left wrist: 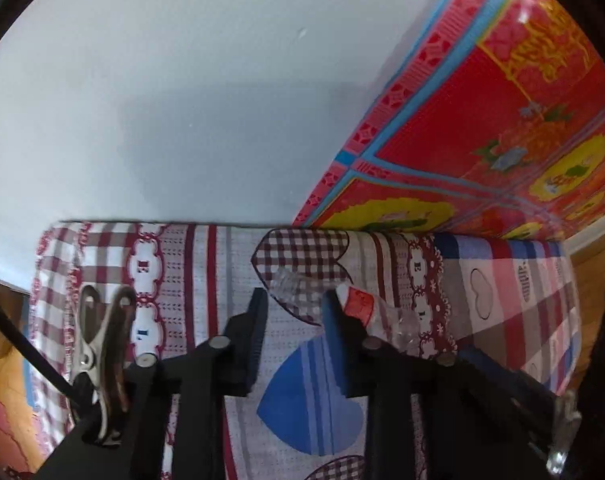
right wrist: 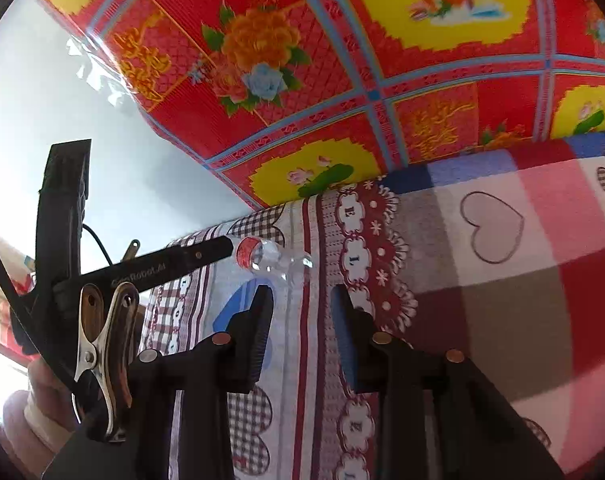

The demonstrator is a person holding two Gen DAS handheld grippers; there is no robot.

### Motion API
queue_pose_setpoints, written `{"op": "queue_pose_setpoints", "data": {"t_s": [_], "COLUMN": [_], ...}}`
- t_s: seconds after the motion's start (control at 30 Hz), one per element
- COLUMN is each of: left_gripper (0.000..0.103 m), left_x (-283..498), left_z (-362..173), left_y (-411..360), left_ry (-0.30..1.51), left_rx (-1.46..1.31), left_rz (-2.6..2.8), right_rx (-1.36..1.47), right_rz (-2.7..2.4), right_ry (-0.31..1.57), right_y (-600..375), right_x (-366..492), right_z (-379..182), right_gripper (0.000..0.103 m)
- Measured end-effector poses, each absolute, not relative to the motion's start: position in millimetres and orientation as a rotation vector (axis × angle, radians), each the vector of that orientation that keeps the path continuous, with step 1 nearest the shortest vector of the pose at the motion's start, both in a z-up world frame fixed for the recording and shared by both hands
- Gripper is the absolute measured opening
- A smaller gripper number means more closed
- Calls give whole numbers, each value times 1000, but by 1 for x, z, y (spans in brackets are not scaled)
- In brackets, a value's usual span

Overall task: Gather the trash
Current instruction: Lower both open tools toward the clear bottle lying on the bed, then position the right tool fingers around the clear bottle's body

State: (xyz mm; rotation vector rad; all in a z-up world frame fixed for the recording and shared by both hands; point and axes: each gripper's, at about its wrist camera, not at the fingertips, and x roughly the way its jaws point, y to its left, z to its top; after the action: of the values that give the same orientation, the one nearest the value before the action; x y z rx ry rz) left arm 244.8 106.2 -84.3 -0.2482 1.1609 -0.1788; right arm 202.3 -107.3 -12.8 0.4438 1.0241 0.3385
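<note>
A crushed clear plastic bottle [left wrist: 394, 322] with a red label lies on its side on a heart-and-check patterned sheet [left wrist: 206, 280], close to the far edge by the wall. My left gripper [left wrist: 296, 300] points down at it with a gap between its jaws. The bottle runs crosswise at the tips, partly hidden behind the right finger, and no pad presses on it. In the right wrist view the bottle [right wrist: 270, 258] lies ahead, with a left gripper finger [right wrist: 198, 258] reaching its label end. My right gripper [right wrist: 301, 294] hovers open over the sheet [right wrist: 502, 280], nothing between its jaws.
A red floral mat [left wrist: 482, 120] [right wrist: 342, 60] leans against the pale wall [left wrist: 182, 80] behind the bed. Wooden floor [left wrist: 590, 256] shows past the sheet's right edge. A person's hand [right wrist: 22, 412] is at the lower left. A metal clip [left wrist: 102, 344] sits on the left gripper's body.
</note>
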Motion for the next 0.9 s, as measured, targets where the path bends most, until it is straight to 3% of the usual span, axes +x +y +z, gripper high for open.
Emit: {"op": "queue_pose_setpoints", "data": {"t_s": [0.47,0.73,0.9], "left_gripper": [23,34,34], "left_x": [253,256,259], "left_z": [-80,-81,-84], "left_y": [99,103,106], "left_ry": [1127,1126,1177], "left_rx": [-208,-261,-314], "left_rz": [-238,-240,-302], "right_rx": [461,438,454], "right_rz": [305,293,282], "right_ry": [1058,1060,1061], "right_y": [-86,-77,-83], "right_x": [225,228,226], "right_z": [-32,-40,-40], "right_gripper": [25,25,25]}}
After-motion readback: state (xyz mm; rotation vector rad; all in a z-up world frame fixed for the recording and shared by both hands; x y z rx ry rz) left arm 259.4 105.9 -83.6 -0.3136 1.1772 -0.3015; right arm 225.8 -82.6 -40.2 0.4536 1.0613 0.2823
